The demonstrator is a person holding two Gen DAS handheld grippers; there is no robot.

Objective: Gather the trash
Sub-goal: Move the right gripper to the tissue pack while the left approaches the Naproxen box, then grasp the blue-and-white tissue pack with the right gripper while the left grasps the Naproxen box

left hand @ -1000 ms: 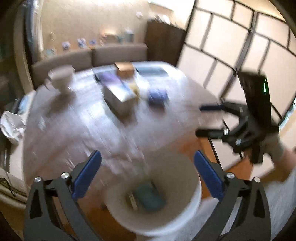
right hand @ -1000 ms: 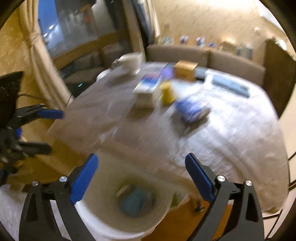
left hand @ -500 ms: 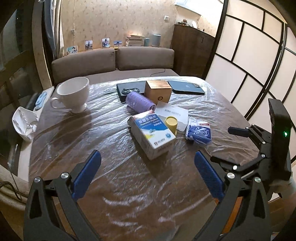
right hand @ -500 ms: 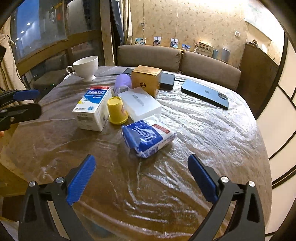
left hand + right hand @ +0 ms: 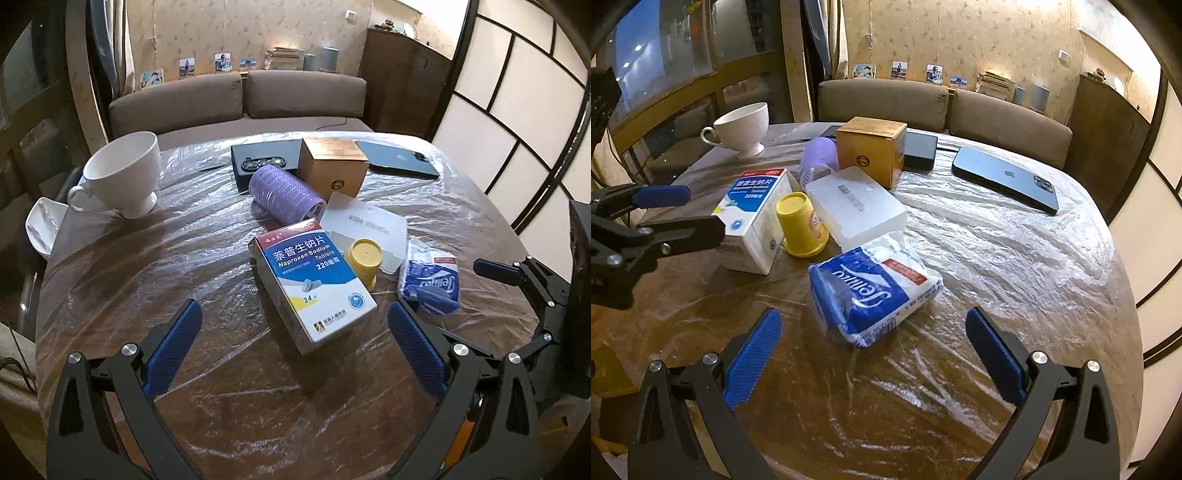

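A round table (image 5: 147,280) under clear plastic film carries a cluster of items. A blue-and-white medicine box (image 5: 314,284) (image 5: 753,218) lies in the middle, with a small yellow cup (image 5: 364,260) (image 5: 801,229) upside down beside it. A blue-and-white tissue pack (image 5: 430,280) (image 5: 875,291) lies right of them. My left gripper (image 5: 295,350) is open and empty, just short of the medicine box. My right gripper (image 5: 875,354) is open and empty, just short of the tissue pack.
Behind the cluster are a purple roll (image 5: 284,192), a white flat box (image 5: 369,225), a brown cardboard box (image 5: 332,166), a black case (image 5: 264,158), a dark blue phone (image 5: 1004,181) and a white teacup (image 5: 125,173). A sofa (image 5: 236,99) stands beyond the table.
Both grippers have swung up from a white bin with trash below the table edge and now face the tabletop, having moved closer to the items. Both stay open.
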